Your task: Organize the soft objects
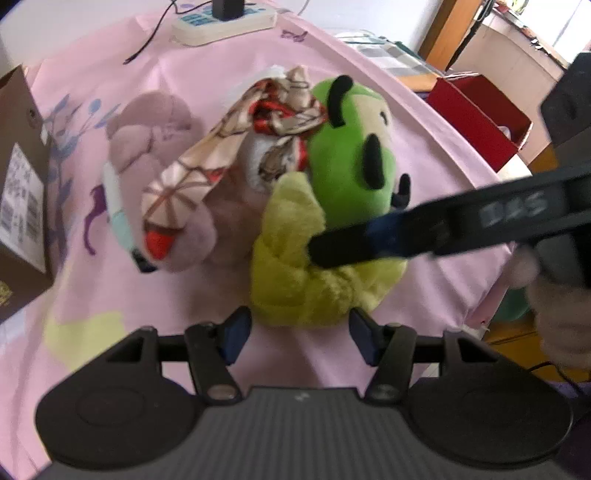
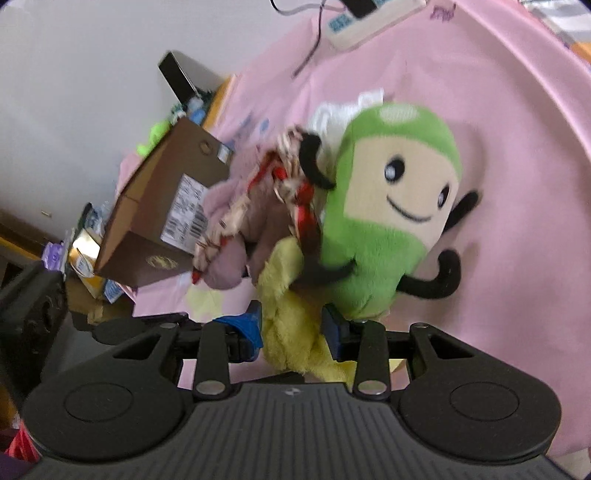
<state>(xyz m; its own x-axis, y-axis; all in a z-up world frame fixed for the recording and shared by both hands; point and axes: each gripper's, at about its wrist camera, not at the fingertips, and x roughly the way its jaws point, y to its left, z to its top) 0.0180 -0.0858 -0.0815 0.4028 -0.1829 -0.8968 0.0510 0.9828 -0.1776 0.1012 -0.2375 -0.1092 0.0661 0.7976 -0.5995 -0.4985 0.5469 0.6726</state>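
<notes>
Heaped mid-bed [image 1: 424,122]: doll [image 1: 351,147] at right, towel [image 1: 295,266] before it, scarf [image 1: 229,147] draped over bear [image 1: 147,122] at left. Box [image 1: 18,184] at left edge. Power strip [image 1: 225,22] at far edge. Right gripper [image 2: 291,328] around towel; left gripper [image 1: 299,336] just before it.

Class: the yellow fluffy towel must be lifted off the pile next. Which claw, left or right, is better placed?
Probably the right claw: its fingers already flank the yellow towel. The left claw is open at the towel's edge.
</notes>
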